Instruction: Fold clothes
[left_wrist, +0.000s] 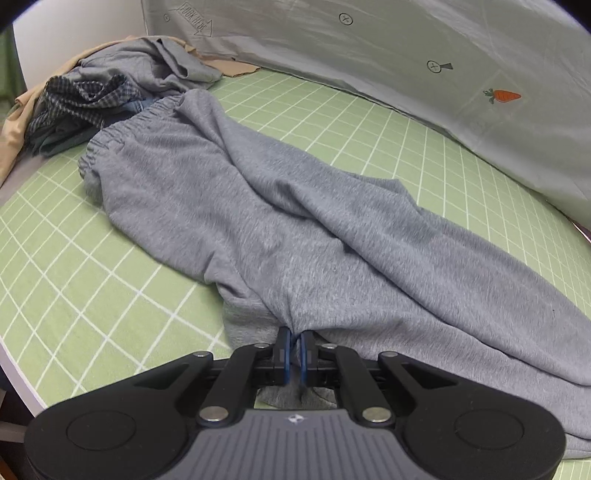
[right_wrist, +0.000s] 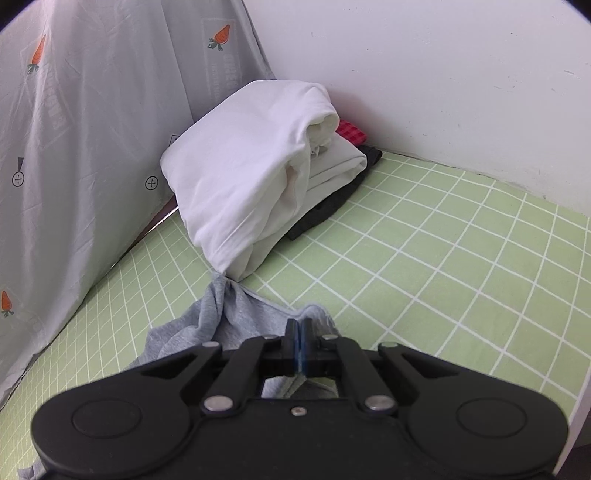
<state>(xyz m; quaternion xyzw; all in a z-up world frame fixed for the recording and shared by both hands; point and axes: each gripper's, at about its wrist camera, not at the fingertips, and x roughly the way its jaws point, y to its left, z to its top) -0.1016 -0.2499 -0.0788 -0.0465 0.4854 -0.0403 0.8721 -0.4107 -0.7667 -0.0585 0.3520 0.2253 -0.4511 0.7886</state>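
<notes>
Left hand-held gripper (left_wrist: 294, 338) clenched on the hem of grey jersey sweatpants (left_wrist: 280, 221) spread across a green checked bed sheet (left_wrist: 74, 266), rumpled clothes heap (left_wrist: 96, 96) beyond only in left view, right hand-held gripper (right_wrist: 297, 326) pinching grey fabric, folded white garment stack (right_wrist: 258, 170) only in right view

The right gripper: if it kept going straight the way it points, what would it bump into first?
Probably the white folded cloth stacked ahead of it. The right gripper is shut on the grey sweatpants, so that fabric would travel along. Depth is hard to judge here.
</notes>
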